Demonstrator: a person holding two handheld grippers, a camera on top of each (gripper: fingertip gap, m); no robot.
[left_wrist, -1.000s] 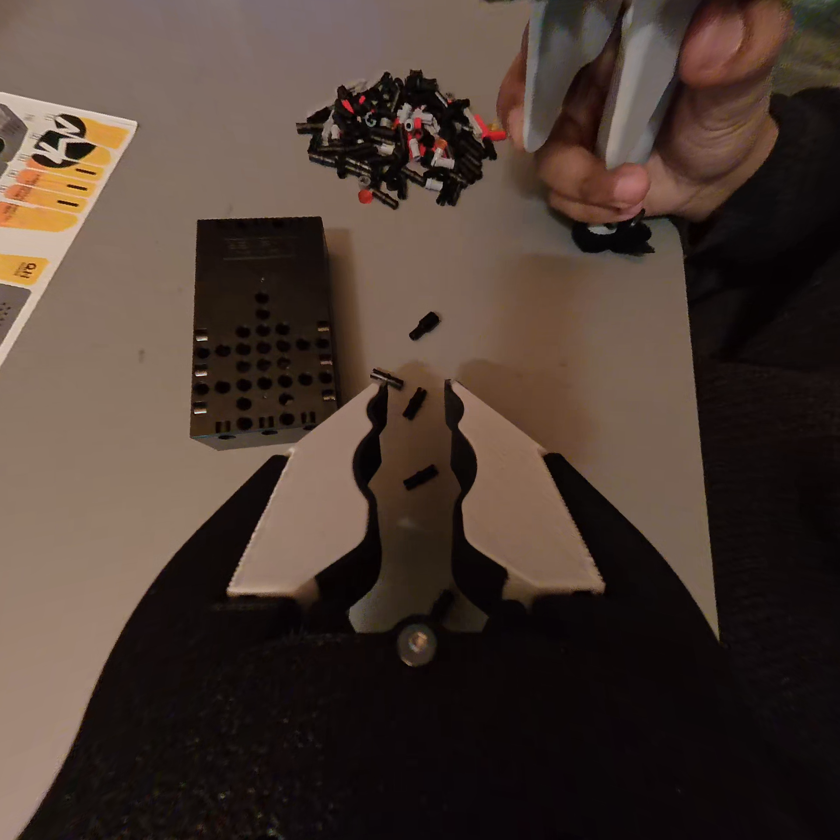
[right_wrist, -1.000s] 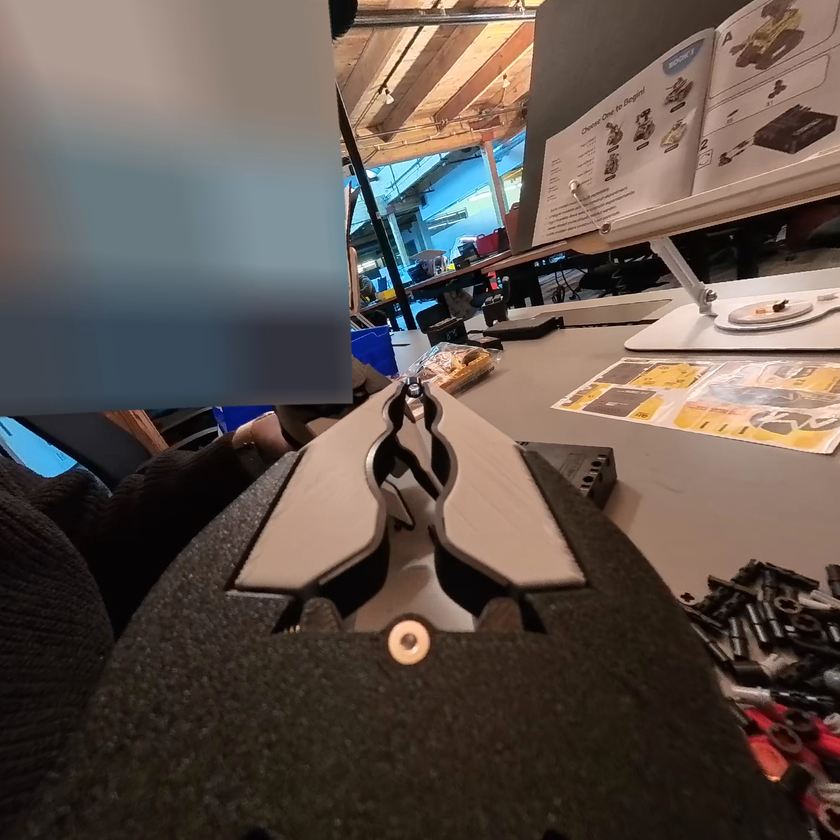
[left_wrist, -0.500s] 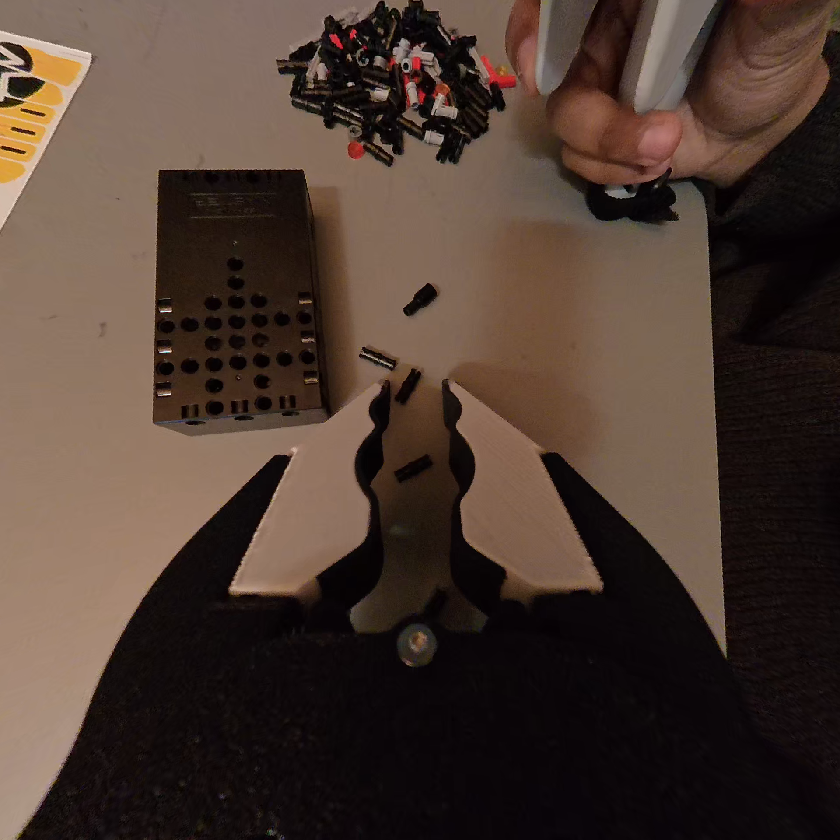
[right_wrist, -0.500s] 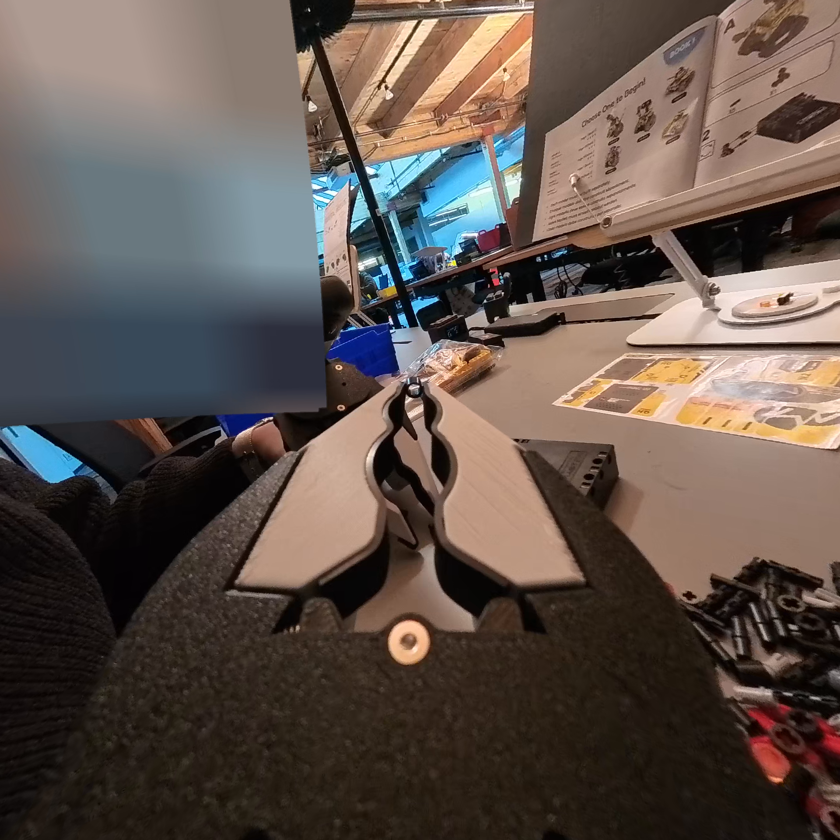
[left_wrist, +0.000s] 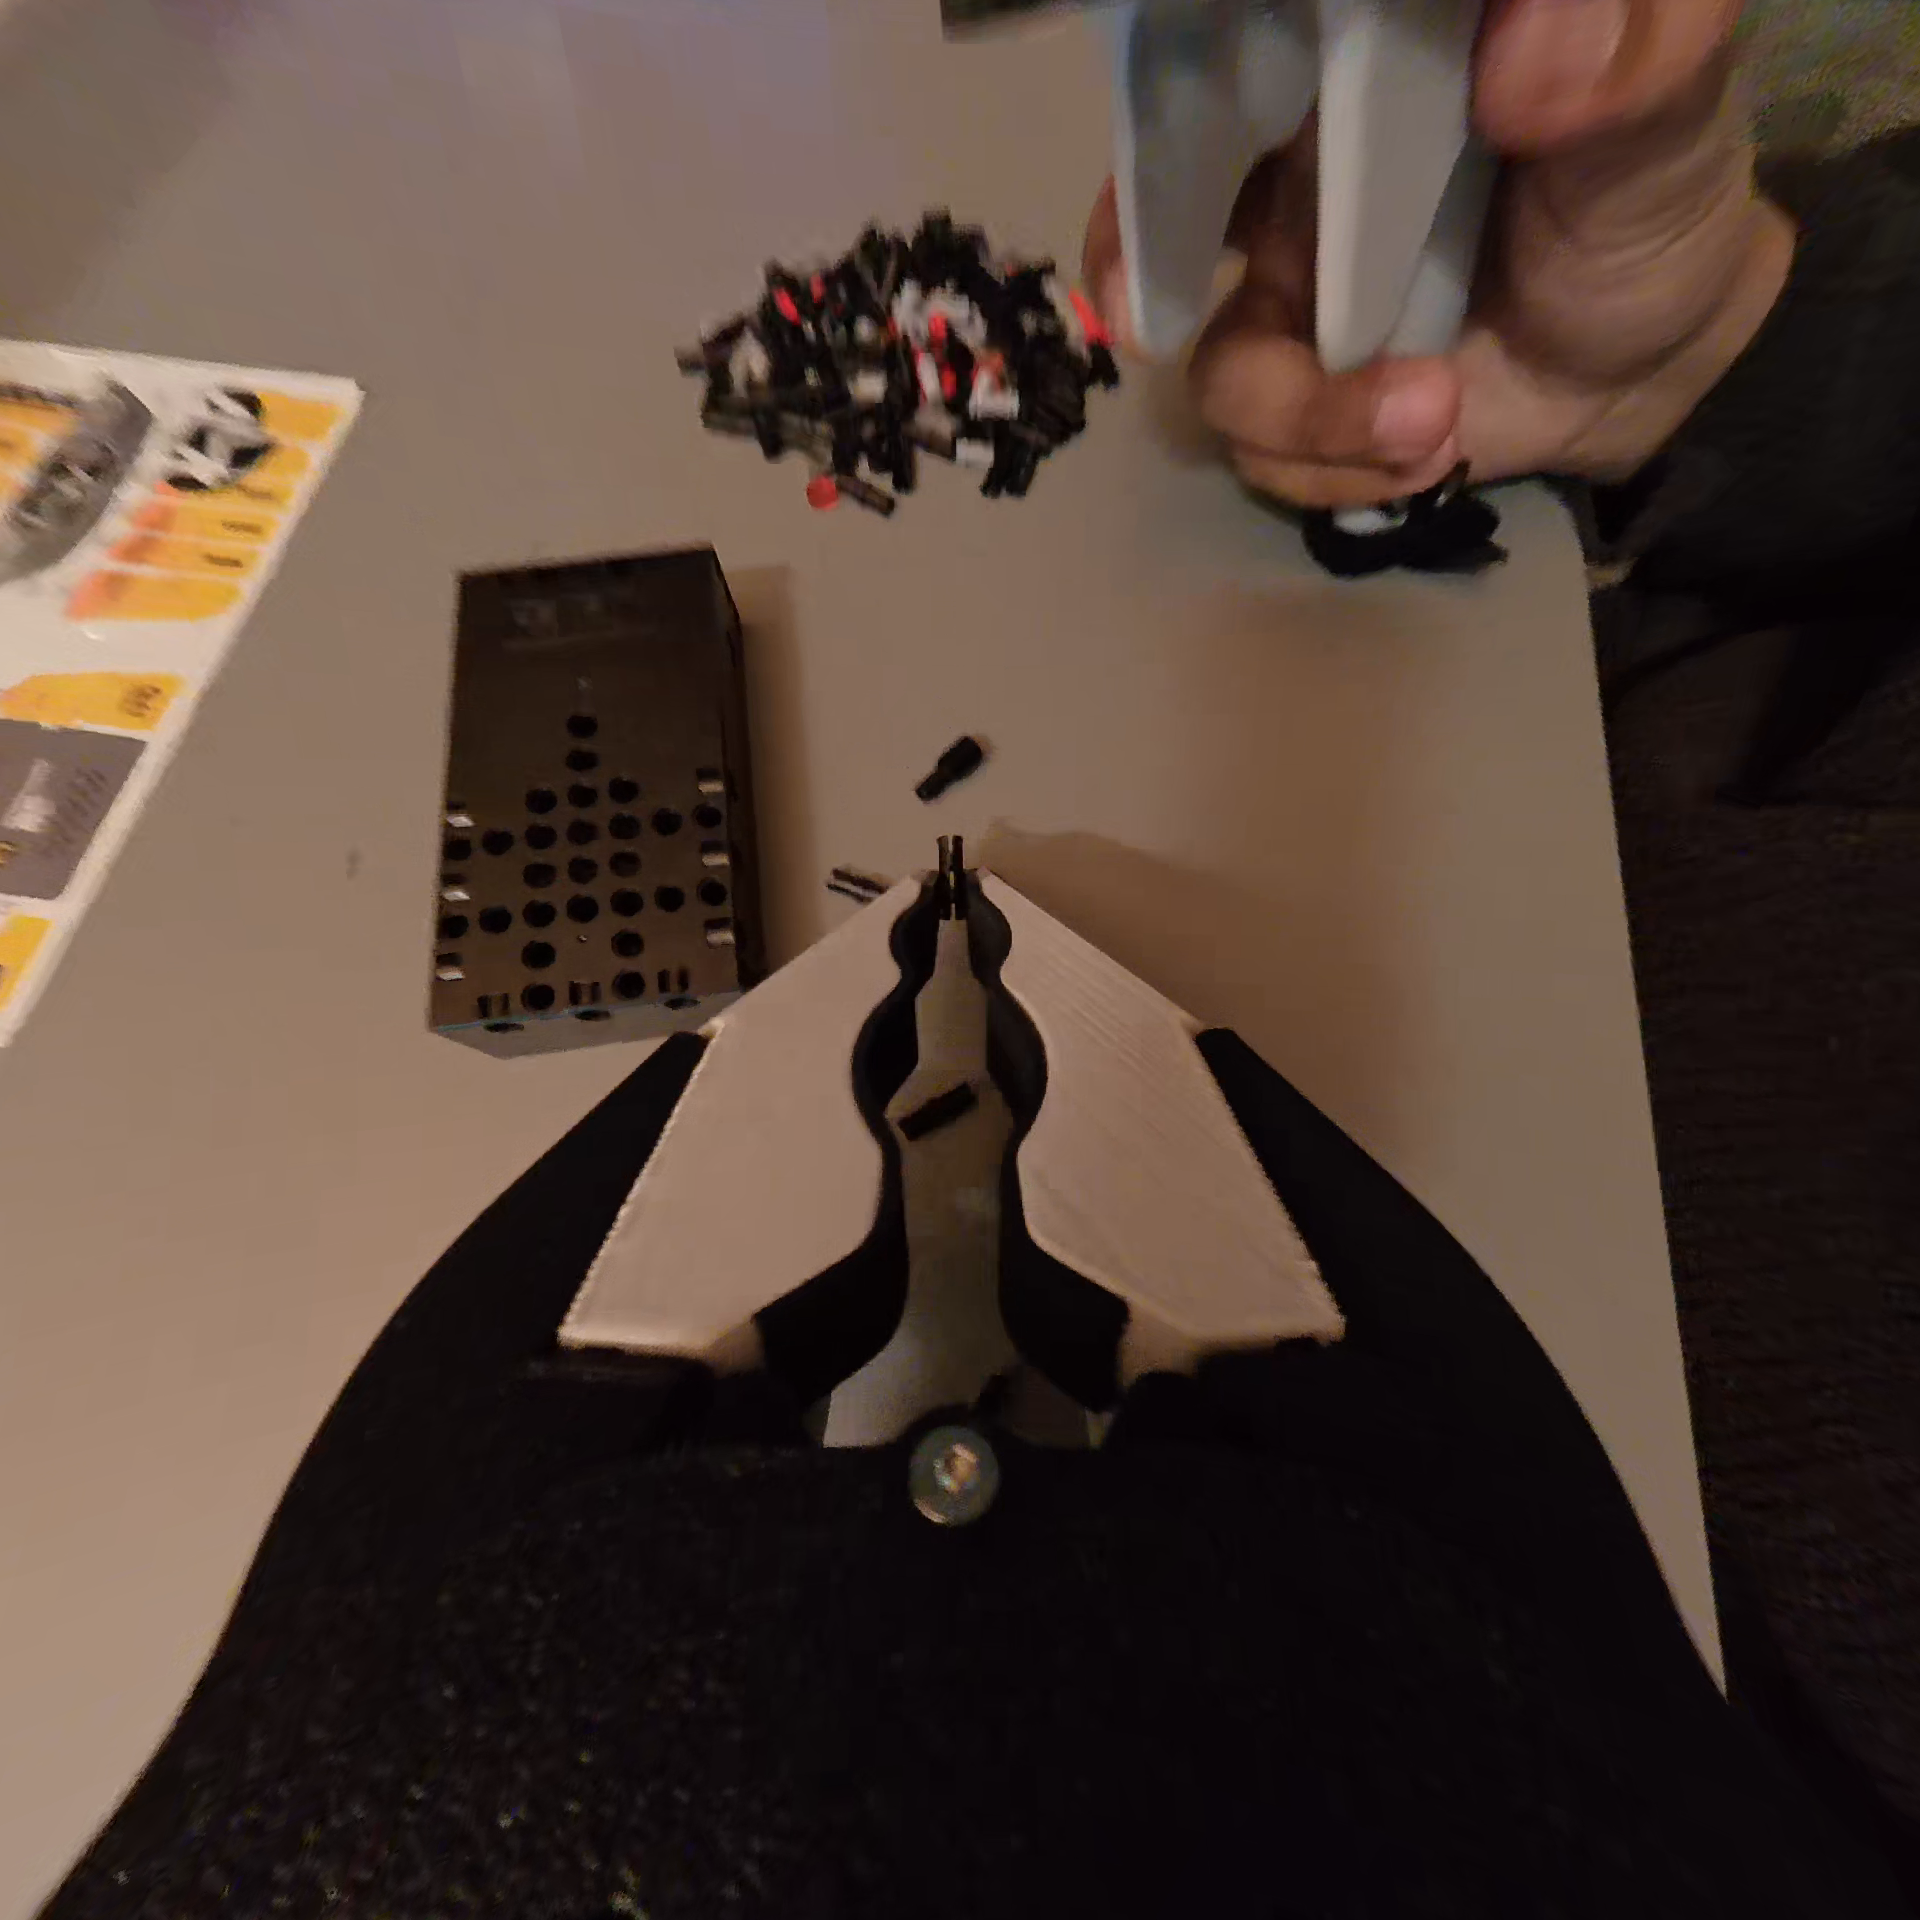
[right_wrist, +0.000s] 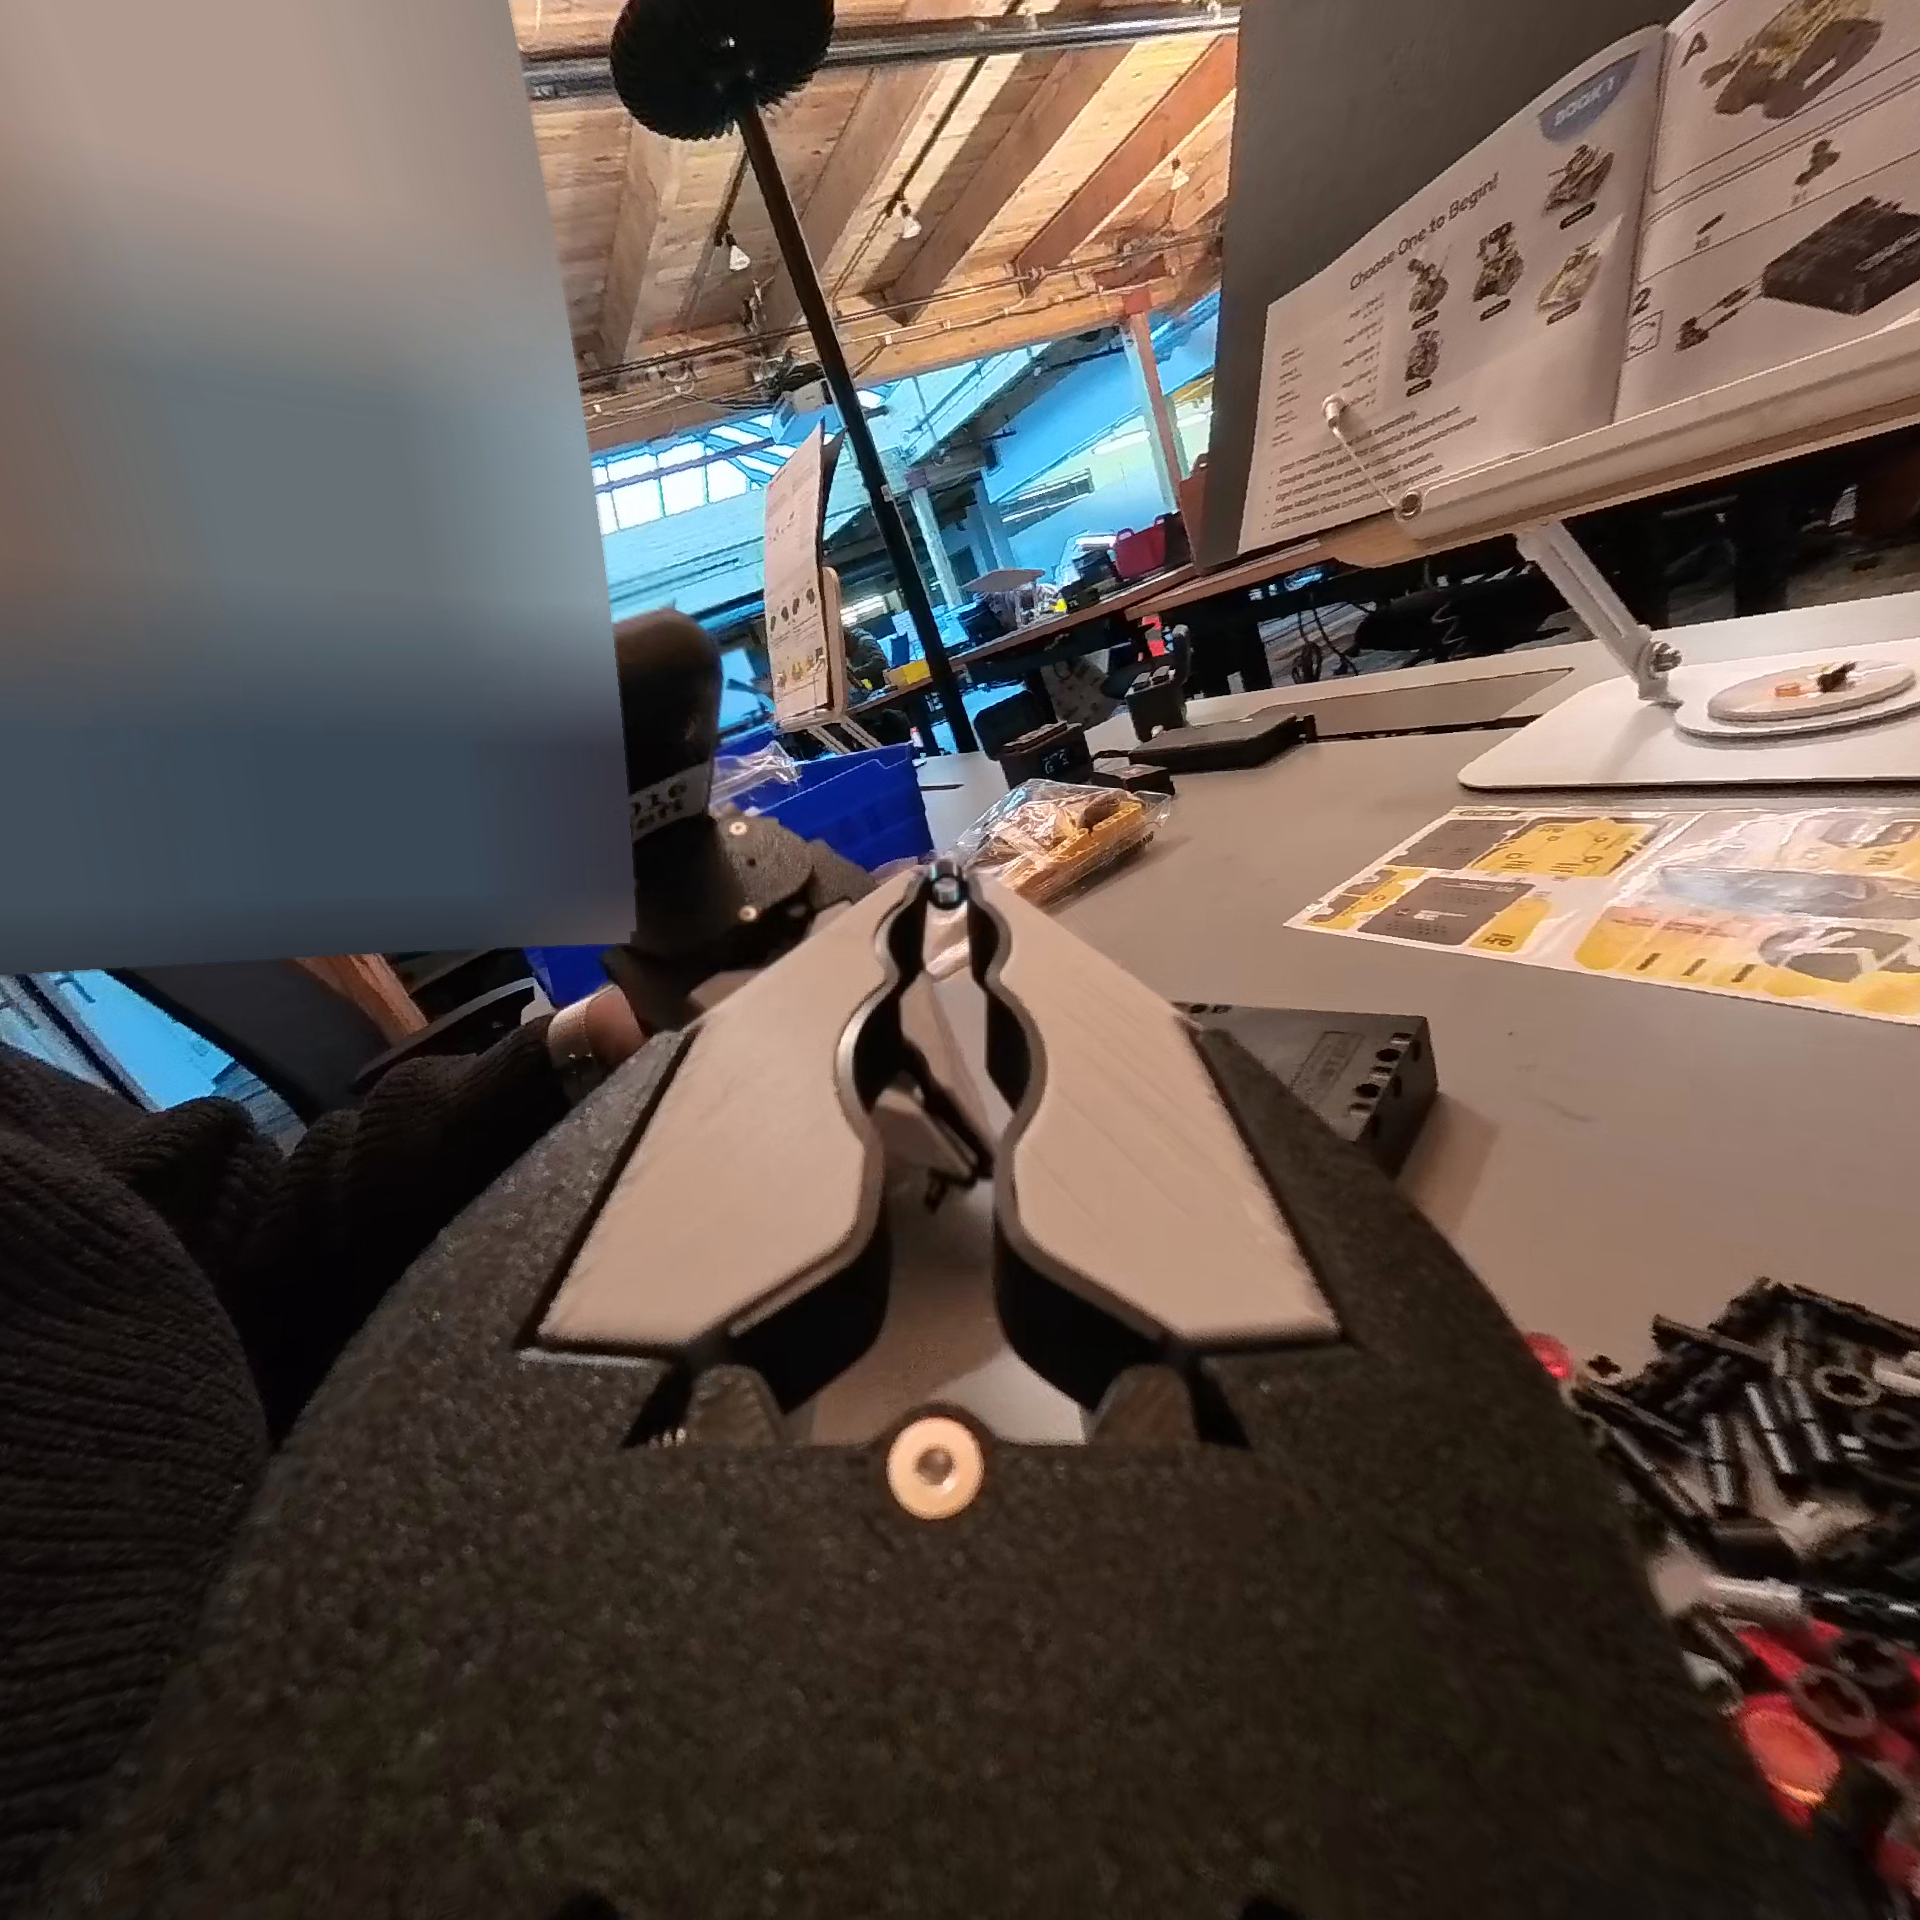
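My left gripper (left_wrist: 949, 883) is shut on a small black pin (left_wrist: 948, 862), held upright at its fingertips above the grey table (left_wrist: 1195, 727). Three more black pins lie loose on the table: one ahead (left_wrist: 950, 767), one left of the tips (left_wrist: 854, 883), one under the fingers (left_wrist: 935, 1114). A black block with many holes (left_wrist: 592, 810) lies to the left; it also shows in the right wrist view (right_wrist: 1340, 1060). My right gripper (right_wrist: 945, 891) is shut on a small black pin (right_wrist: 945, 888) and held in the air. A hand holds it, seen in the left wrist view (left_wrist: 1475, 312).
A heap of black, red and grey pins (left_wrist: 904, 343) lies at the back, also in the right wrist view (right_wrist: 1787, 1507). A yellow printed sheet (left_wrist: 114, 623) lies at the left. A booklet on a stand (right_wrist: 1600, 260) and a bag of parts (right_wrist: 1060, 836) stand farther off. The table edge (left_wrist: 1631, 1039) runs on the right.
My left gripper has shut on one black pin that lay between its tips and lifted it off the table. The right gripper has stayed shut on its pin.
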